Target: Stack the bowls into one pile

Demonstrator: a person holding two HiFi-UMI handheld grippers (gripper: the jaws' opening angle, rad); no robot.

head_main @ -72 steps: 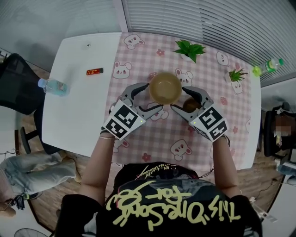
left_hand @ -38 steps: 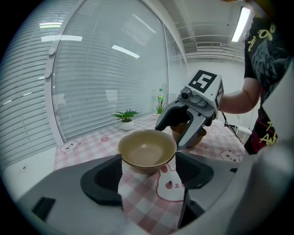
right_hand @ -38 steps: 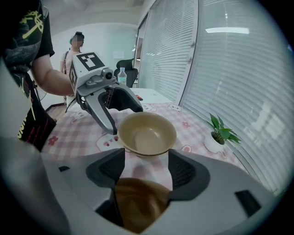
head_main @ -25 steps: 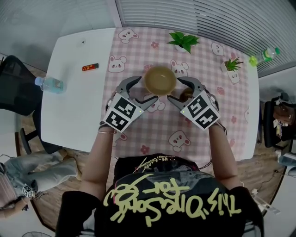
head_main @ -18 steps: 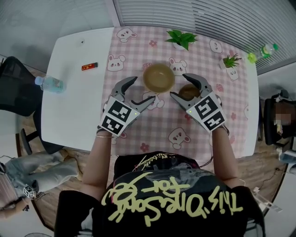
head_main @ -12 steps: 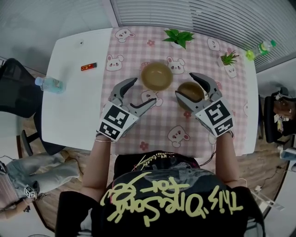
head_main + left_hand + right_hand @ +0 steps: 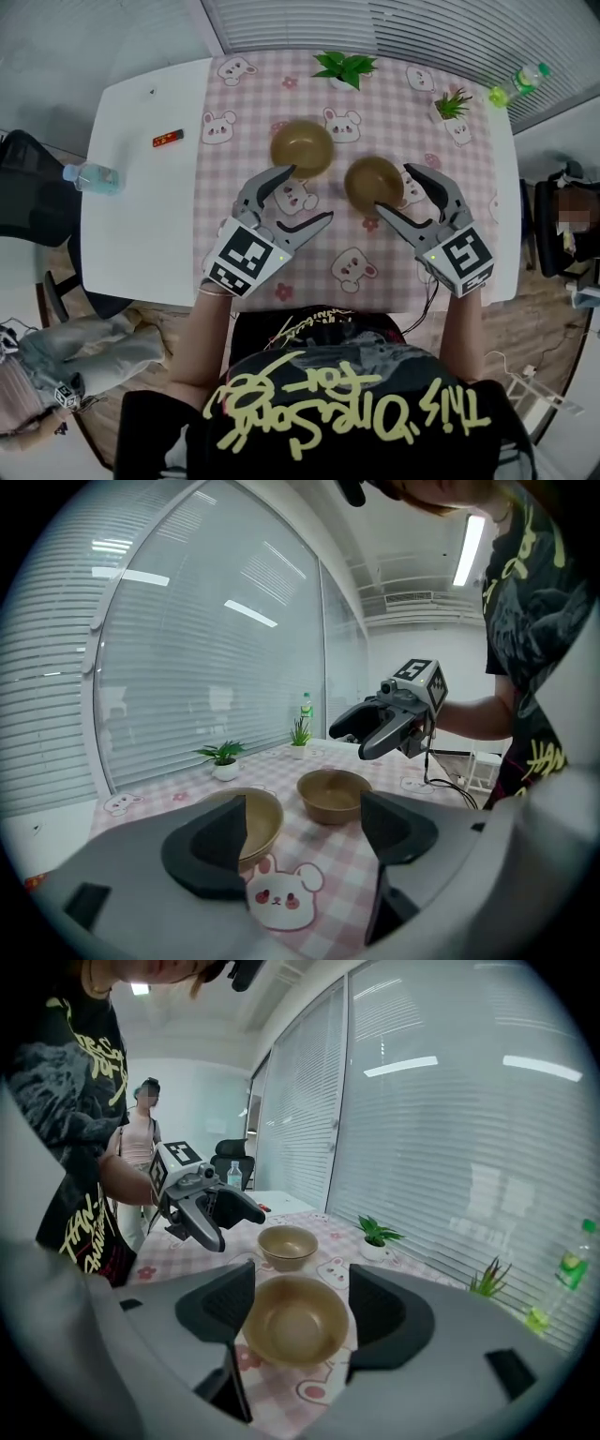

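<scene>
Two bowls stand apart on the pink checked tablecloth with rabbit prints point(image 7: 403, 122), which covers the right part of the white table point(image 7: 141, 216). The right tan round bowl point(image 7: 371, 180) sits between the jaws of your right gripper point(image 7: 395, 190). In the right gripper view it fills the gap, with its rim meeting a pad on each side, so this claw is closed on the bowl at a fairly wide setting. Whether the bowl's base rests on the cloth cannot be told. The left tan round bowl point(image 7: 302, 147) lies nearby, towards the window side and to your left, and its mouth faces up. Your left gripper point(image 7: 307, 194) is just on the near side of this bowl. Its jaws are spread wide with only the cloth between them, and one jaw tip is close to the bowl's rim. Two small green potted plants point(image 7: 345, 66) stand along the far edge of the cloth. A clear plastic water bottle point(image 7: 89, 175) and a small red oblong object point(image 7: 167, 139) lie on the bare white tabletop, well away from both bowls.
</scene>
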